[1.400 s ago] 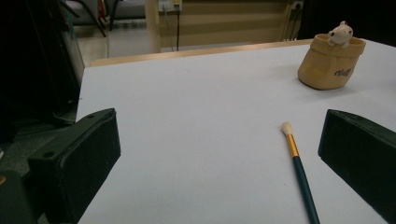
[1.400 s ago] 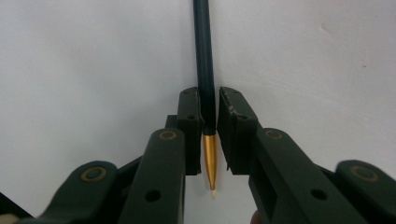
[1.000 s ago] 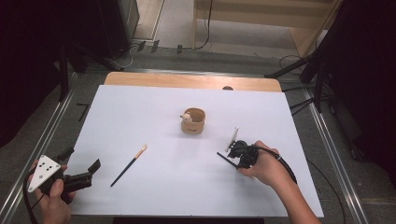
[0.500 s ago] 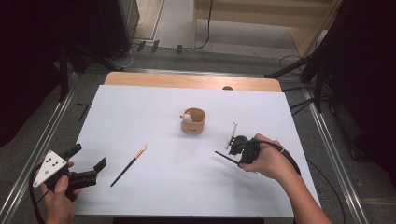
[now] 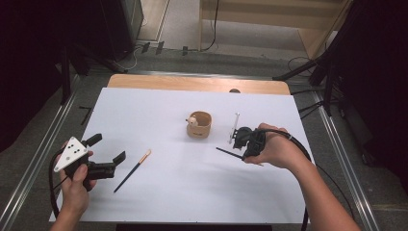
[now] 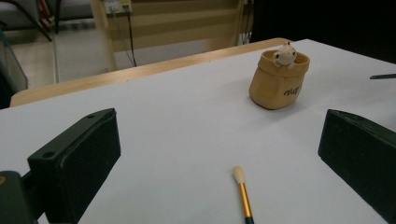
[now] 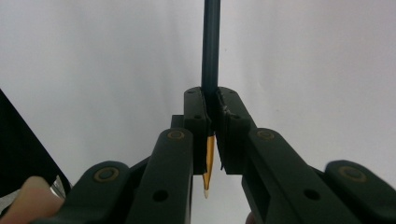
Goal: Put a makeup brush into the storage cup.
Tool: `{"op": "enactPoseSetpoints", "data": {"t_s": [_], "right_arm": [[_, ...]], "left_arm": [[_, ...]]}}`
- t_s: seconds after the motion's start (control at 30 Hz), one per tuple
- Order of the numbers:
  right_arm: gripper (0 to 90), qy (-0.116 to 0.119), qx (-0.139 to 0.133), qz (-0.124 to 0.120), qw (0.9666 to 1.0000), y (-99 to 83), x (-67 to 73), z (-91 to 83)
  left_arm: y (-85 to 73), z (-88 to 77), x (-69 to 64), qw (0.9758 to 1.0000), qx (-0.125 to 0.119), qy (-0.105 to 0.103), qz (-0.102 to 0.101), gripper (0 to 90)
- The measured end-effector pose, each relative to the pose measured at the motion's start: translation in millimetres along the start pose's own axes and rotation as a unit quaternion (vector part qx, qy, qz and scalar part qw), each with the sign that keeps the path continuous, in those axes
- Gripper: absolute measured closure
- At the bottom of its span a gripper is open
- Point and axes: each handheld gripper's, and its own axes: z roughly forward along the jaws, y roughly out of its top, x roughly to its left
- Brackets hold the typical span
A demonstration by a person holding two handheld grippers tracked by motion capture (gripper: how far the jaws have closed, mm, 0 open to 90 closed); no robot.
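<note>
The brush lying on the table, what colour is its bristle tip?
Cream-white, above a gold ferrule on the brush; clearest in the left gripper view.

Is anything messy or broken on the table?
Nothing looks broken or spilled. The little pot stands upright. One brush lies loose on the white table, in front of the open left gripper. The right gripper is shut on a second brush.

Brush (image 6: 243, 196) handle cut off at bottom edge, left gripper view; held brush (image 7: 209, 56) shaft cropped at top, right gripper view.
</note>
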Motion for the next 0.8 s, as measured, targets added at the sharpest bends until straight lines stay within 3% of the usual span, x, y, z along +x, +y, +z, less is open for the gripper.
{"op": "enactPoseSetpoints", "data": {"t_s": [0.07, 0.4, 0.5, 0.8], "right_arm": [[84.6, -0.001, -0.001, -0.005, 1.0000, 3.7, -2.1, -3.7], [84.7, -0.009, 0.003, -0.034, 0.9994, 18.8, -10.6, -15.2], [84.6, -0.010, -0.004, -0.042, 0.9991, 22.1, -13.4, -18.6], [84.6, -0.024, -0.030, -0.076, 0.9964, 27.1, -22.0, -38.9]], "left_arm": [[3.0, 7.9, 0.3, 0.9999, -0.002, -0.009, -0.005, 0.0], [20.6, 43.6, -11.4, 0.9987, -0.008, -0.050, 0.007, 0.0], [24.8, 53.4, -18.0, 0.9975, -0.007, -0.067, 0.018, 0.0], [26.5, 72.8, -30.1, 0.9925, -0.005, -0.120, 0.019, 0.0]]}}
